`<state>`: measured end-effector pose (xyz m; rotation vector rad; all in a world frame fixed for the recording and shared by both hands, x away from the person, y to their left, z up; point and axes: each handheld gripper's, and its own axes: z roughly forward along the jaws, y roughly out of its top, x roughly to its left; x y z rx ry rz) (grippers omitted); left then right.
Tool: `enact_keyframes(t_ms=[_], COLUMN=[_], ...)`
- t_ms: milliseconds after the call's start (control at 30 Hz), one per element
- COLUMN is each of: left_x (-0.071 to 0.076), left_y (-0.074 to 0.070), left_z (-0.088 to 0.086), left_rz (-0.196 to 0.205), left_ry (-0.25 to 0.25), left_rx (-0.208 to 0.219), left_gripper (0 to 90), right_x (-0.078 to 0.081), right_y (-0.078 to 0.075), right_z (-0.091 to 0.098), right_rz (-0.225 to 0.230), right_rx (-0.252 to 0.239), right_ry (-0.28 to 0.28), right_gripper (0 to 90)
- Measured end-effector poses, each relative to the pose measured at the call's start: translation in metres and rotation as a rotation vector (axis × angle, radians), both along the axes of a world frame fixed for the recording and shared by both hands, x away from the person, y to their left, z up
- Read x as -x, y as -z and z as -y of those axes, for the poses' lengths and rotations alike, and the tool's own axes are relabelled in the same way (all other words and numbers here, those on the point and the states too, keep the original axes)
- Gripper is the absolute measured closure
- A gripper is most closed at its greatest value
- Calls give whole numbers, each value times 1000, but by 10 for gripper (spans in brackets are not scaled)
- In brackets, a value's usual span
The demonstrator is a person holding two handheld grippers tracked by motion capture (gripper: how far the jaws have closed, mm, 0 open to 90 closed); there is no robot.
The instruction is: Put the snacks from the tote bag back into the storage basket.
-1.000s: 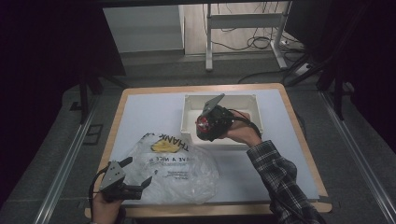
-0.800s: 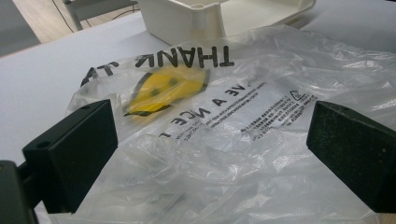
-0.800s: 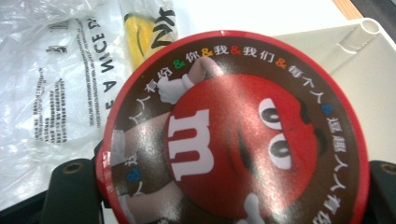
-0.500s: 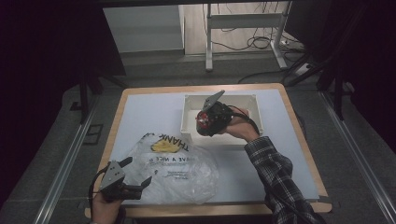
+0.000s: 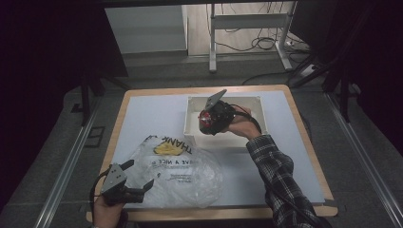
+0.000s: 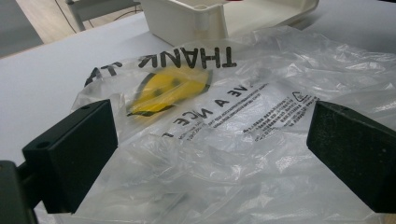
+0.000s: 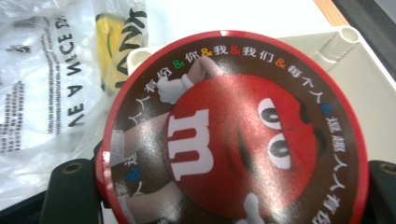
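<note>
We note the right gripper, clenched on the round M&M's tin, has shifted over the white bin, bagging pending; left gripper released.

The bench is topped with a pale grey-white sheet and edged in light wood. It is surrounded by a dark grey carpeted floor. Metal rails are laid along the floor at either side of the bench. Beyond the far edge, a strip of lighter wooden flooring is lit, and a white metal frame is stood on it. Black cables are trailed beneath that frame. The remaining surroundings are left in deep shadow.
</note>
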<state>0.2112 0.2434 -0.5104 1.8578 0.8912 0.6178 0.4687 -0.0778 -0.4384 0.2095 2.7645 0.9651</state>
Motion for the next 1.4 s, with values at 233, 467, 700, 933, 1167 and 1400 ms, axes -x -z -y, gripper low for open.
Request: enact_keyframes(t_ms=[233, 467, 700, 933, 1167, 1400], left_x=[0, 0, 0, 0, 0, 1], left_y=[0, 0, 0, 0, -1, -1], left_z=[0, -1, -1, -1, -2, -3], left_rz=[-1, 0, 0, 2, 3, 9], left_ry=[0, -2, -3, -4, -6, -11], left_rx=[0, 1, 2, 2, 5, 12], left_gripper=[17, 16, 16, 16, 15, 13], right_x=[-6, -12, -15, -21, -25, -29], right_y=[2, 6, 11, 17, 20, 25], right_z=[-3, -11, -16, -24, -30, -35], right_rz=[-1, -4, -8, -17, -23, -27], right_rx=[7, 14, 18, 13, 12, 23], right_ry=[-1, -10, -11, -5, -7, -4], right_gripper=[256, 256, 255, 256, 256, 255])
